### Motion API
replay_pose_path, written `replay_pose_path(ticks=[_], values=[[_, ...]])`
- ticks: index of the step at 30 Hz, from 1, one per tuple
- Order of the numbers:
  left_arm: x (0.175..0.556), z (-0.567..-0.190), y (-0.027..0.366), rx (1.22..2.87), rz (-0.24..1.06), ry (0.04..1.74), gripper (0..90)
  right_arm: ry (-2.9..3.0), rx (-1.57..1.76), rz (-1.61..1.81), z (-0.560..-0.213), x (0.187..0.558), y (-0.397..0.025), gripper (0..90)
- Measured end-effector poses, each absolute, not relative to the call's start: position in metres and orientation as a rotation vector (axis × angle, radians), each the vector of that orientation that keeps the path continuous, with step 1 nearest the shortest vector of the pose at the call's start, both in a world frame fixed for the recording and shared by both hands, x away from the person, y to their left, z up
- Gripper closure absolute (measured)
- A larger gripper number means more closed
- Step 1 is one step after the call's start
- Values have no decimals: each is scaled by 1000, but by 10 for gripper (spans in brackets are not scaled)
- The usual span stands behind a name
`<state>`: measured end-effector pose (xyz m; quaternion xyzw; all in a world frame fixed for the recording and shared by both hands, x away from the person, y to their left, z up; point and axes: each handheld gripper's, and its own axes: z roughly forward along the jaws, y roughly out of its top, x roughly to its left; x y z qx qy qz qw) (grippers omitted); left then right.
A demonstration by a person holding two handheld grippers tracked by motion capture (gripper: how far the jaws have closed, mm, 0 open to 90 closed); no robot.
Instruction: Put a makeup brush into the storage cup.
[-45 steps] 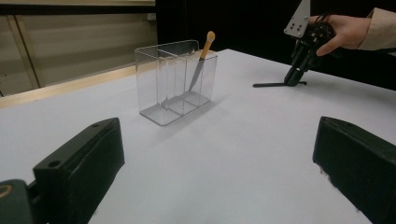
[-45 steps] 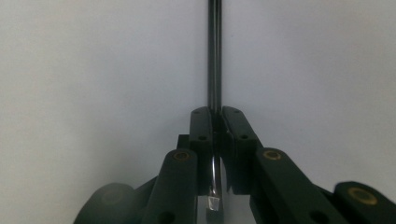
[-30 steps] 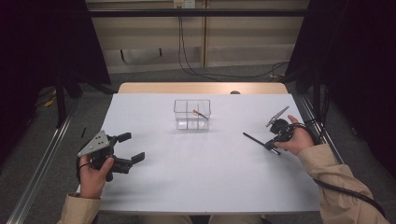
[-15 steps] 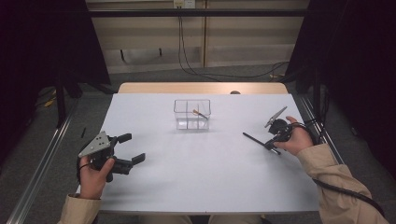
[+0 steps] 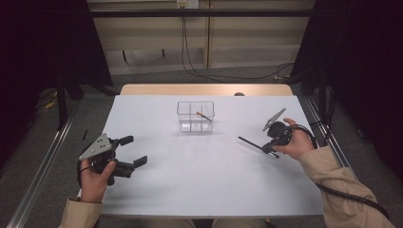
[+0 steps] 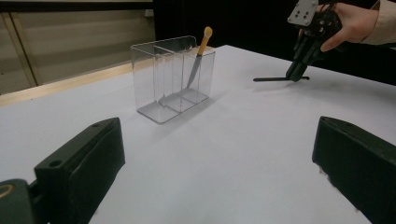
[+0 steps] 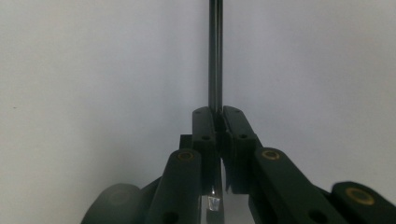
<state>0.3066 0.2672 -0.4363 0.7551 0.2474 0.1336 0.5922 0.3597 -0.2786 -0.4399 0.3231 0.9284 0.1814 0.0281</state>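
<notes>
High view matches a second ago: right tongs (image 5: 264, 147) still pinch the thin black rod (image 5: 249, 142) low over the white worktop (image 5: 199, 180); left tongs (image 5: 133, 151) stay spread.

Dim room, evenly lit white table (image 5: 204, 175), soft shadows, near fingers (image 6: 79, 172) blurred.
</notes>
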Motion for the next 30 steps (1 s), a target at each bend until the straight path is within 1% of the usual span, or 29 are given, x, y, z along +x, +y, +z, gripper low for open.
replay_pose_path(ticks=[18, 30], values=[[307, -437, 264, 1762, 297, 563, 22, 2919, 846, 607, -428, 353, -251, 844], [308, -437, 262, 1760, 287, 563, 22, 2956, 745, 636, -421, 351, -225, 844]])
